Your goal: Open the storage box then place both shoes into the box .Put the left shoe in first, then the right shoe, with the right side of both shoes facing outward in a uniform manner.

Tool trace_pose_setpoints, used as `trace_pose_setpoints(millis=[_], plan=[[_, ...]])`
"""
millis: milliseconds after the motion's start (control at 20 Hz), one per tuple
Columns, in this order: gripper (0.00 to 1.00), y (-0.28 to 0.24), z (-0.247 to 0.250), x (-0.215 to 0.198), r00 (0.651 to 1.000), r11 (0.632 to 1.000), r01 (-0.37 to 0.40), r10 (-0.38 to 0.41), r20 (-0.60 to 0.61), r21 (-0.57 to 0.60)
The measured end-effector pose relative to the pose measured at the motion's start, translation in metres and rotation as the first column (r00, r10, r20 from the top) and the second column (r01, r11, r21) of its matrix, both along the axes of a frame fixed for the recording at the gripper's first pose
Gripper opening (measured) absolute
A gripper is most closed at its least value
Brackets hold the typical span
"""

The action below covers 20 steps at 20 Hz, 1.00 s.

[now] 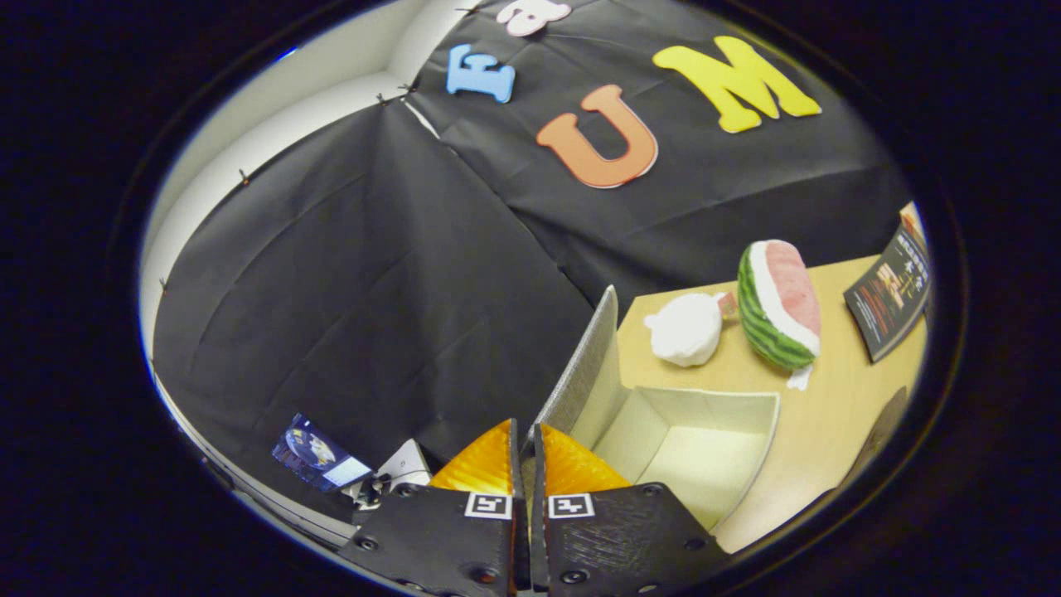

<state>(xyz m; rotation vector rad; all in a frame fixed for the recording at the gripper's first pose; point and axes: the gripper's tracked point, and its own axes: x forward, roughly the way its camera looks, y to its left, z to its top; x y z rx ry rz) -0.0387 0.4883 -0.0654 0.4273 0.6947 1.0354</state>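
The storage box (750, 431) stands open on the tan table (829, 414), just ahead and to the right of my fingers, and its pale inside holds nothing. Its grey textured lid (590, 361) is raised almost upright on the box's left side. The lid's near edge runs down into the narrow gap at my fingertips. My gripper (527, 433) is shut on that edge, holding the lid up. A dark shape (880, 429) lies beyond the box's right side; I cannot tell what it is.
A watermelon-slice plush (779, 303) and a white plush (686, 329) lie on the table behind the box. A dark booklet (891, 290) lies further right. Left of my fingers, a blue card (319, 452) and a small white device (404, 466) sit low by the cloth wall.
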Motion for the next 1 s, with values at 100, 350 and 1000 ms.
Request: trace_pose_setpoints(millis=[100,350,1000], plan=[[0.1,0.027,0.011,-0.005,0.998,0.999,-0.039,0.039,0.047,-0.001],[0.2,0.085,0.012,-0.017,0.99,0.994,-0.109,0.111,0.082,-0.032],[0.94,0.039,0.018,0.004,0.937,0.989,0.092,-0.047,0.347,-0.115]])
